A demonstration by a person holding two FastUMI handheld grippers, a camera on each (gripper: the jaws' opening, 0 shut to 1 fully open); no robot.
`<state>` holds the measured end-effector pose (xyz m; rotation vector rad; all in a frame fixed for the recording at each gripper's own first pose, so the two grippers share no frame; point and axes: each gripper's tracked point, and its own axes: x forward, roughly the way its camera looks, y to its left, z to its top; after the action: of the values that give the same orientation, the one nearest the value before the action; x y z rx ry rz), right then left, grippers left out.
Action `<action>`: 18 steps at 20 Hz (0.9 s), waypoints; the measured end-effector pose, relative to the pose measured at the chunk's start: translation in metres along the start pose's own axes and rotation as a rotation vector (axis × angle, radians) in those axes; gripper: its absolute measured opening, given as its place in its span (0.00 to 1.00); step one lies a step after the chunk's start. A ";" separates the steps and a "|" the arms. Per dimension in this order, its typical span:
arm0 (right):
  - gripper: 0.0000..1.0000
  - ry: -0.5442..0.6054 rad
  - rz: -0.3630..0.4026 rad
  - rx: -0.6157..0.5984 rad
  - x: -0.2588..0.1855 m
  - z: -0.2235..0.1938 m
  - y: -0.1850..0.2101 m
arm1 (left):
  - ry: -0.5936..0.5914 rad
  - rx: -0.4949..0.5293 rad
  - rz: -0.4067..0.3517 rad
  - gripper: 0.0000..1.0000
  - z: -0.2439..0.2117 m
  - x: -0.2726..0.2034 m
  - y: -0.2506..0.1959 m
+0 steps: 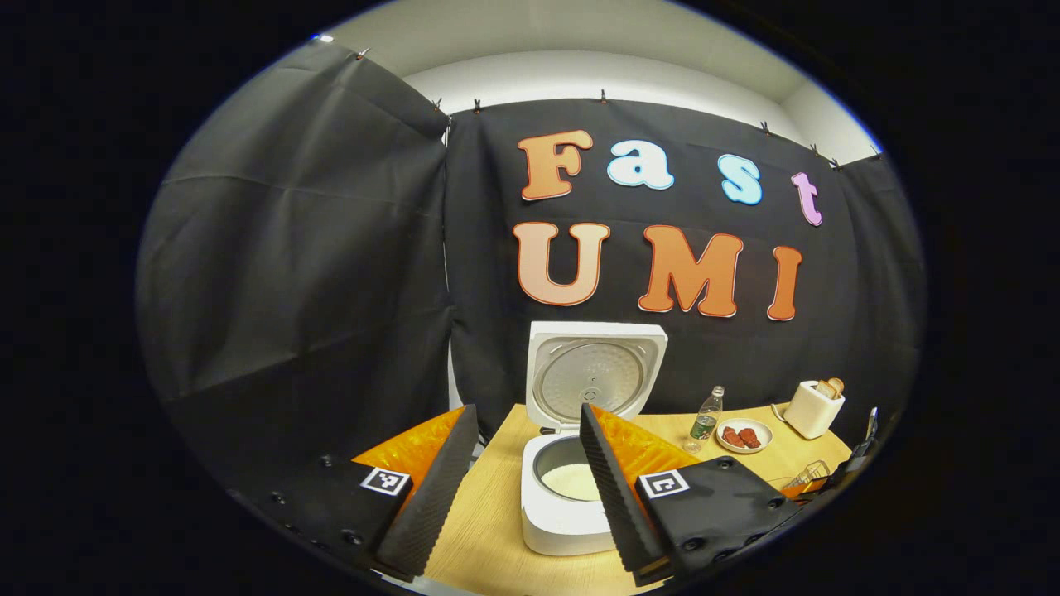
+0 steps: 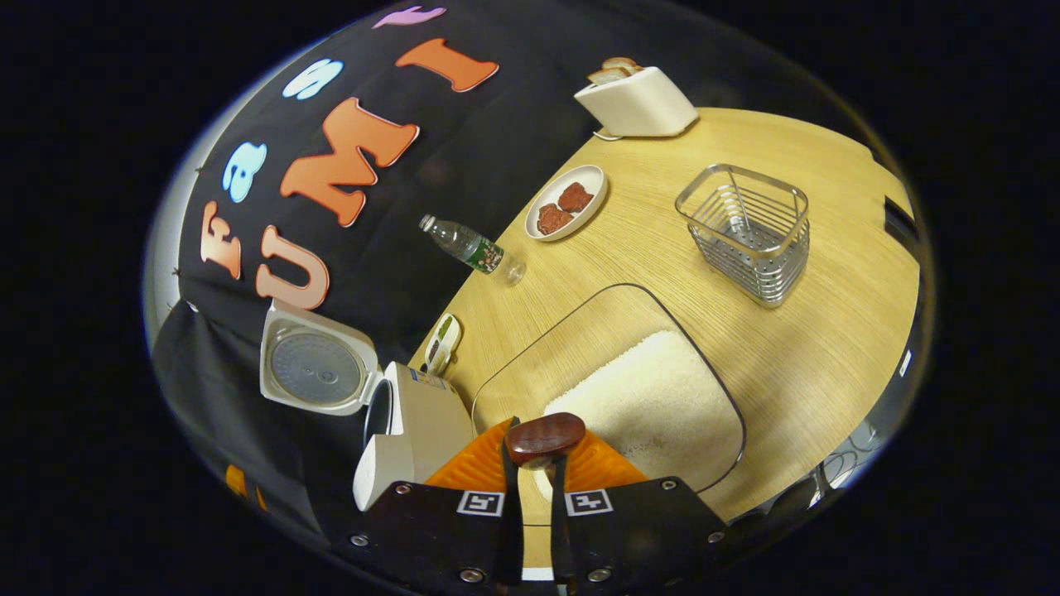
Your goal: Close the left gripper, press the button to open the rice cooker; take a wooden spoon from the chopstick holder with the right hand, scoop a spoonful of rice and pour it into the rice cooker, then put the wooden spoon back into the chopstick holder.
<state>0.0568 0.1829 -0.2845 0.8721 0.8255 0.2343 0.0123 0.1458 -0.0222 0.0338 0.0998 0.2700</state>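
The table (image 2: 795, 331) is seen beyond the right hand-held gripper (image 2: 534, 476), carrying all the task's things. The rice cooker (image 1: 571, 497) is shown with its lid raised, just ahead of the left hand-held gripper (image 1: 517, 488), whose fingers are spread apart and empty; white rice is visible in its pot. A clear tray of rice (image 2: 654, 406) is set directly ahead of the right hand-held gripper, the empty chopstick holder (image 2: 745, 232) farther ahead to its right. The wooden spoon (image 2: 545, 439) is clenched between the right fingers. The step in hand is judged to be either the scoop or the spoon's return; which cannot be told.
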 end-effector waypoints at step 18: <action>0.12 -0.096 0.129 0.259 -0.054 0.051 0.027 | -0.047 0.002 -0.028 1.00 0.019 -0.005 -0.015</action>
<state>0.0608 0.1433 -0.2156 1.1733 0.7204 0.1987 0.0137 0.1300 -0.0038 0.0411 0.0542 0.2414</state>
